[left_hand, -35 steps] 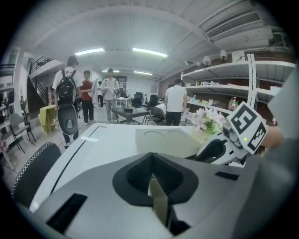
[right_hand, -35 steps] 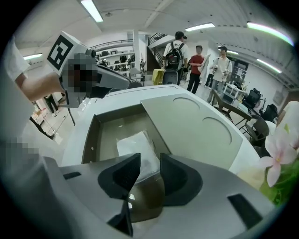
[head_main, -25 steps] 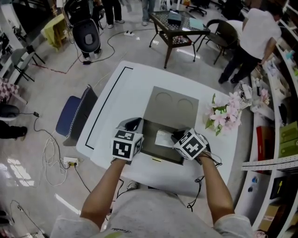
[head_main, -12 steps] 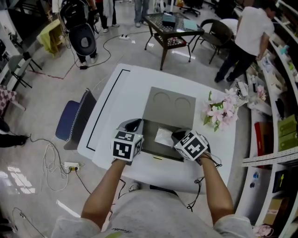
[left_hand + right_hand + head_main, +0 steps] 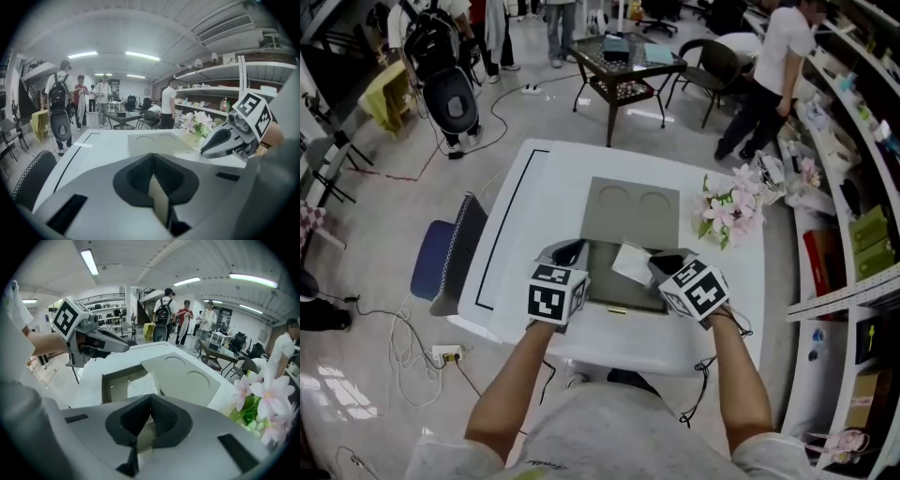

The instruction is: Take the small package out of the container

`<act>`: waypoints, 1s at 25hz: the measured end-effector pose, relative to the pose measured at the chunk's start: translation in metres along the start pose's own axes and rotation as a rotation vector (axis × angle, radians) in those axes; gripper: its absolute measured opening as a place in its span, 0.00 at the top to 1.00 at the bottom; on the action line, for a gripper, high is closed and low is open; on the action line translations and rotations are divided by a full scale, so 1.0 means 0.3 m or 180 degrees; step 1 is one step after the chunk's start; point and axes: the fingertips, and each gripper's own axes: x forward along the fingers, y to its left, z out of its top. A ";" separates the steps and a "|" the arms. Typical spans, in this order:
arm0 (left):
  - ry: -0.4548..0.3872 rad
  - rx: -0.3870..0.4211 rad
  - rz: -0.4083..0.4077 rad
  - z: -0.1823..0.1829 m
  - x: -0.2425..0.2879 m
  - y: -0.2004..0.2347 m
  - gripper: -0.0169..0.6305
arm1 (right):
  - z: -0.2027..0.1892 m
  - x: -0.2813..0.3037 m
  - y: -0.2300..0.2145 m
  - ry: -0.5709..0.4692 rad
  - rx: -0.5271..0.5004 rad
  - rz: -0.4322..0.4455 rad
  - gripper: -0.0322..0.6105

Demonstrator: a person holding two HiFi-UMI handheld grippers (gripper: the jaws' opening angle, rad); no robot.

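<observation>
A grey open container (image 5: 619, 307) sits on the white table (image 5: 544, 187), its lid (image 5: 633, 211) folded flat behind it. My left gripper (image 5: 572, 253) is shut on the container's left wall, seen as a thin beige panel (image 5: 157, 199) between its jaws. At the container's right side, my right gripper (image 5: 656, 269) is shut on the small white package (image 5: 630, 262). The package (image 5: 142, 385) hangs tilted over the container's opening (image 5: 117, 383). The jaws hide its gripped edge.
A bunch of pink flowers (image 5: 727, 211) stands on the table just right of the lid. A black tape line (image 5: 502, 220) runs along the table's left side. A blue chair (image 5: 441, 255) stands left of the table. People and a dark side table (image 5: 619, 66) are farther back.
The right gripper has shut on the white package and raised it from the container's floor towards the back right. The left gripper has stayed on the container's wall.
</observation>
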 end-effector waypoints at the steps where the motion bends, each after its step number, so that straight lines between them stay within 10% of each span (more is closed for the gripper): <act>1: -0.0009 0.0007 -0.0027 0.003 -0.003 -0.010 0.97 | 0.006 -0.020 -0.002 -0.0042 0.0032 -0.0034 0.94; 25: -0.0179 0.0340 -0.0421 0.020 -0.155 -0.121 0.97 | 0.031 -0.454 0.045 -0.1140 0.0940 -0.1197 0.94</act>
